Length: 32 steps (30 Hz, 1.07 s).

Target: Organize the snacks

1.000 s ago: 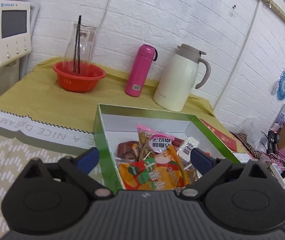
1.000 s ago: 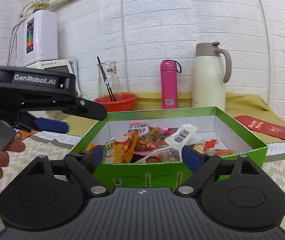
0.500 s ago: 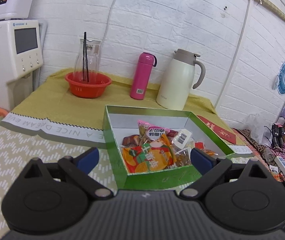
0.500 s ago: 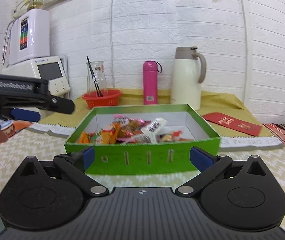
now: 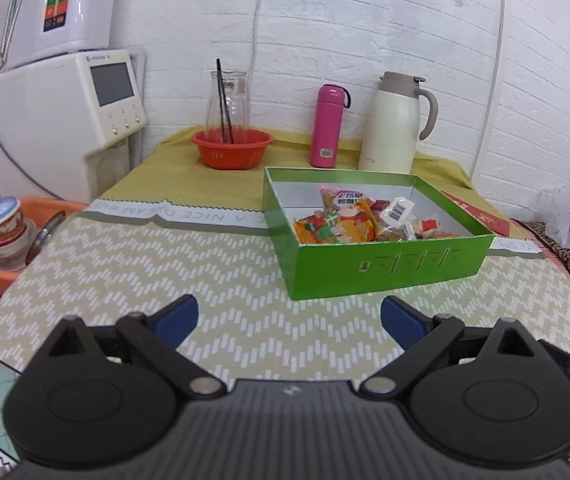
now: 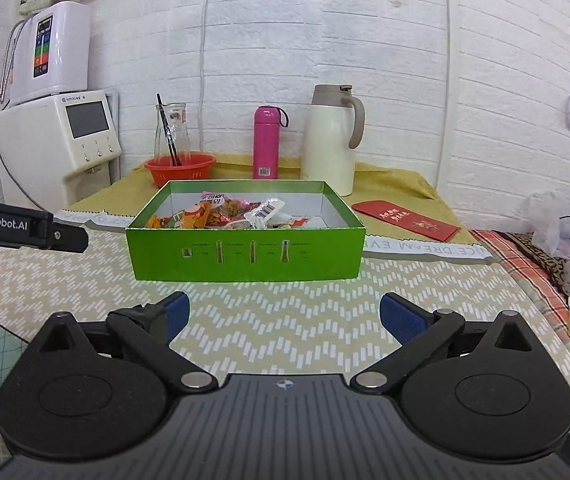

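A green cardboard box [image 5: 389, 266] [image 6: 245, 254] stands on the zigzag-patterned table, holding several snack packets [image 5: 337, 226] [image 6: 225, 212]. An orange packet lies at the box's front left, with a pink one behind it. My left gripper [image 5: 287, 320] is open and empty, low over the table, well short of the box's near left corner. My right gripper [image 6: 283, 314] is also open and empty, facing the box's front wall from a distance. The left gripper's body [image 6: 25, 230] shows at the left edge of the right wrist view.
Behind the box stand a pink bottle [image 6: 267, 142], a cream thermos jug [image 6: 331, 144] and a red bowl [image 6: 179, 168] with a glass carafe. A water dispenser [image 5: 65, 120] is at the left. A red envelope [image 6: 405, 220] lies to the right. An orange basin [image 5: 1, 248] sits off the table's left.
Both grippers have drawn back from the box and stayed open. The box now looks smaller and farther in both views.
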Available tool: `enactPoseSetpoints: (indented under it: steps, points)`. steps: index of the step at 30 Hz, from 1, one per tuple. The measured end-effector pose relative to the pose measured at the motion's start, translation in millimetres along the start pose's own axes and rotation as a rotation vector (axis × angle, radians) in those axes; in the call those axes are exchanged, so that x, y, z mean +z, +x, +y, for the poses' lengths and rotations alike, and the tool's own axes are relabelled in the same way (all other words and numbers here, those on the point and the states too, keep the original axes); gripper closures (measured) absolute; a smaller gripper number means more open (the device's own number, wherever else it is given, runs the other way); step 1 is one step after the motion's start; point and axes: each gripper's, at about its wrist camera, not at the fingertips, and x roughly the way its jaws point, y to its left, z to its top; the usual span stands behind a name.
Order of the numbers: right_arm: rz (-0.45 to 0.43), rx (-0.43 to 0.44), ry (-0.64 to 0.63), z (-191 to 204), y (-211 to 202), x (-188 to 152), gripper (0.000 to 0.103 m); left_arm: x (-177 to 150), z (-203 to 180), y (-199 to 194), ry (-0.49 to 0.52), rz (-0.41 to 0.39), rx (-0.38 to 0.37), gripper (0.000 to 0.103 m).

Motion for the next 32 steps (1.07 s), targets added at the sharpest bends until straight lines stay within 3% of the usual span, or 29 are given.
enactPoseSetpoints:
  steps: [10, 32]
  points:
    - [0.034, -0.034, -0.014, -0.3, -20.4, -18.2, 0.000, -34.6, -8.1, -24.4, 0.057, -0.010, 0.070, 0.006]
    - [0.050, -0.041, -0.022, 2.3, -27.2, -27.0, 0.000, -42.7, -10.1, -39.1, 0.071, -0.026, 0.050, 0.006]
